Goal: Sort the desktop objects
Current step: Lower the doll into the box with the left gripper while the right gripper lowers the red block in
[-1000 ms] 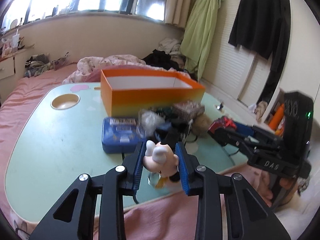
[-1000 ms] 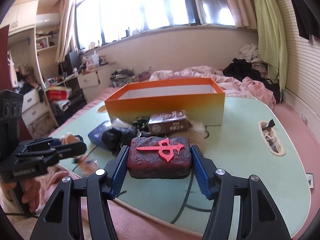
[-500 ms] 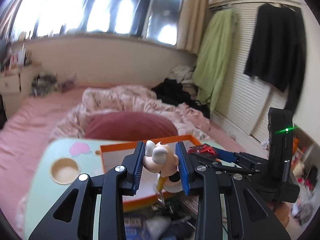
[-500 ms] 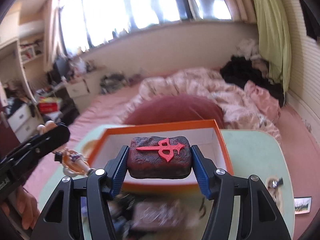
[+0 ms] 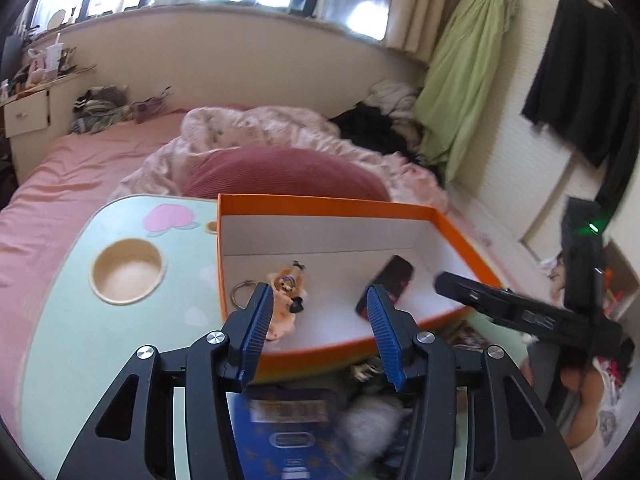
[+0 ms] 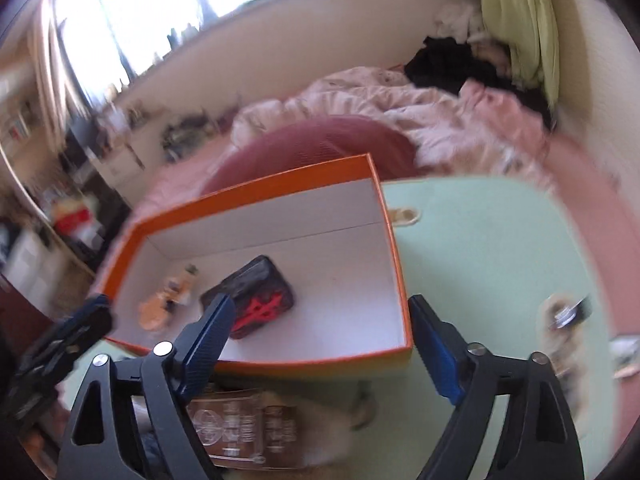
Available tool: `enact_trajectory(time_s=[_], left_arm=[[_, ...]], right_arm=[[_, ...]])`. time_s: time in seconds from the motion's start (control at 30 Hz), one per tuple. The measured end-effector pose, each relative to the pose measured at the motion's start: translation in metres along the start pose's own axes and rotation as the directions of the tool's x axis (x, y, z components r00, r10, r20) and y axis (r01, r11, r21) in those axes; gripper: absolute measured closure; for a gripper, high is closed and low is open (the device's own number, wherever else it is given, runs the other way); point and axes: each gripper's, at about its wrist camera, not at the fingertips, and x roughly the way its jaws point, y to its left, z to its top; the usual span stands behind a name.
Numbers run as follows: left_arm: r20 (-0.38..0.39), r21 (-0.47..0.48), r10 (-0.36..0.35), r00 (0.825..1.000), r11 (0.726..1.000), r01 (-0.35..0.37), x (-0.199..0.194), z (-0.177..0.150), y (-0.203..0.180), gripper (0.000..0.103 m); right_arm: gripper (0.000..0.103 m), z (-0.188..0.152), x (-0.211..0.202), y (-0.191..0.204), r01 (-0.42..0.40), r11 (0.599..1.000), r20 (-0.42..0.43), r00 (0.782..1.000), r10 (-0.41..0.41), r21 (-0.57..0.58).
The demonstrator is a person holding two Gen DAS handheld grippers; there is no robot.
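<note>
Blue tin is being cut off by the frame's bottom edge and blurred; brown packet is being partly hidden behind gripper arms, its print unreadable.

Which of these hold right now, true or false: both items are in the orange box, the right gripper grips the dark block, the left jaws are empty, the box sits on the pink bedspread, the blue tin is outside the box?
1. The figure keychain and dark block lie in the orange box. True.
2. The right gripper grips the block. False: its jaws are opening, nothing between them.
3. The left gripper is empty. True; its jaws are opening.
4. The box sits on the bedspread. False: it sits on the green table.
5. The blue tin is outside the box. True.
</note>
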Motion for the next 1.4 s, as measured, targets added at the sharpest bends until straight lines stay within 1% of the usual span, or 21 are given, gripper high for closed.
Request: enact_trajectory(time_s=[0.03, 0.13, 0.2, 0.27, 0.33, 0.37, 0.4, 0.43, 0.47, 0.5, 0.6, 0.63, 0.67, 0.73, 0.8, 0.87, 0.93, 0.97, 1.07, 1.17, 1.4], left_arm=[[0.001, 0.004, 0.014, 1.000, 1.000, -0.014, 0.001, 0.001, 0.002, 0.053], [0.026, 0.026, 0.038, 0.999, 0.999, -0.039, 0.002, 0.001, 0.005, 0.053], [0.046, 0.046, 0.097, 0.994, 0.994, -0.099, 0.005, 0.001, 0.005, 0.053], [0.045, 0.057, 0.127, 0.991, 0.990, -0.130, 0.007, 0.002, 0.006, 0.053], [0.040, 0.046, 0.101, 0.994, 0.994, -0.103, 0.003, 0.000, 0.008, 0.053], [0.029, 0.035, 0.062, 0.998, 0.997, -0.063, -0.001, -0.001, 0.009, 0.053], [0.021, 0.026, 0.037, 0.999, 0.999, -0.037, -0.003, -0.002, 0.010, 0.053], [0.014, 0.013, 0.013, 1.000, 1.000, -0.014, -0.007, -0.004, 0.012, 0.053], [0.017, 0.000, 0.000, 1.000, 1.000, 0.000, -0.011, -0.004, 0.014, 0.053], [0.028, -0.013, -0.013, 1.000, 1.000, 0.014, -0.016, -0.003, 0.015, 0.053], [0.064, -0.075, -0.055, 0.996, 0.995, 0.060, -0.032, 0.010, 0.027, 0.053], [0.059, -0.095, -0.068, 0.996, 0.993, 0.073, -0.033, 0.016, 0.030, 0.053], [0.037, -0.123, -0.083, 0.996, 0.989, 0.087, -0.034, 0.022, 0.034, 0.053], [-0.019, -0.157, -0.099, 0.995, 0.983, 0.094, -0.028, 0.026, 0.035, 0.053], [-0.085, -0.153, -0.098, 0.992, 0.985, 0.084, -0.018, 0.020, 0.032, 0.053], [-0.112, -0.130, -0.062, 0.992, 0.990, 0.047, -0.011, 0.009, 0.028, 0.053], [-0.051, -0.092, -0.033, 0.998, 0.995, 0.028, -0.013, 0.000, 0.023, 0.052], [-0.042, -0.074, -0.021, 0.999, 0.997, 0.018, -0.014, -0.003, 0.021, 0.050], [-0.047, -0.062, -0.031, 0.998, 0.998, 0.028, -0.014, -0.003, 0.018, 0.046], [-0.043, -0.075, -0.035, 0.998, 0.997, 0.032, -0.014, -0.002, 0.019, 0.045], [-0.031, -0.063, -0.035, 0.999, 0.997, 0.033, -0.015, -0.003, 0.020, 0.045]], right_arm=[[0.010, -0.004, -0.001, 0.001, -0.011, 1.000, 0.002, 1.000, 0.011, 0.016], [0.009, -0.017, -0.010, 0.009, -0.003, 1.000, 0.022, 1.000, 0.003, 0.007], [0.009, -0.023, -0.015, 0.017, -0.015, 1.000, 0.016, 1.000, 0.015, 0.003], [0.009, -0.026, -0.016, 0.020, -0.021, 1.000, 0.017, 1.000, 0.021, 0.000], [0.010, -0.023, -0.016, 0.023, -0.019, 0.999, 0.021, 1.000, 0.020, -0.042], [0.015, -0.017, -0.009, 0.025, -0.013, 0.999, 0.017, 1.000, 0.014, -0.053], [0.019, -0.014, -0.008, 0.024, -0.001, 0.998, 0.016, 1.000, 0.002, -0.056], [0.025, -0.012, -0.011, 0.023, 0.008, 0.998, 0.017, 1.000, -0.007, -0.057], [0.027, -0.009, -0.014, 0.023, 0.004, 0.998, 0.027, 1.000, -0.002, -0.056], [0.027, -0.007, -0.026, 0.024, 0.000, 0.998, 0.069, 0.998, 0.004, -0.057], [0.027, -0.001, -0.051, 0.033, 0.039, 0.996, 0.162, 0.987, -0.025, -0.084], [0.027, 0.003, -0.057, 0.041, 0.057, 0.993, 0.165, 0.985, -0.038, -0.107], [0.027, 0.006, -0.058, 0.048, 0.071, 0.989, 0.155, 0.987, -0.051, -0.128], [0.027, 0.007, -0.046, 0.072, 0.126, 0.970, 0.111, 0.988, -0.105, -0.207], [0.027, 0.000, -0.030, 0.088, 0.157, 0.952, 0.095, 0.986, -0.137, -0.263], [0.027, -0.009, -0.012, 0.093, 0.178, 0.941, 0.076, 0.984, -0.163, -0.286], [0.027, -0.016, 0.003, 0.092, 0.178, 0.940, 0.053, 0.984, -0.170, -0.292], [0.027, -0.017, 0.007, 0.089, 0.180, 0.940, 0.062, 0.984, -0.169, -0.290], [0.027, -0.018, 0.008, 0.085, 0.190, 0.939, 0.080, 0.981, -0.175, -0.288], [0.027, -0.019, 0.007, 0.085, 0.199, 0.935, 0.094, 0.979, -0.179, -0.293], [0.027, -0.020, 0.005, 0.087, 0.210, 0.930, 0.112, 0.977, -0.184, -0.303]])
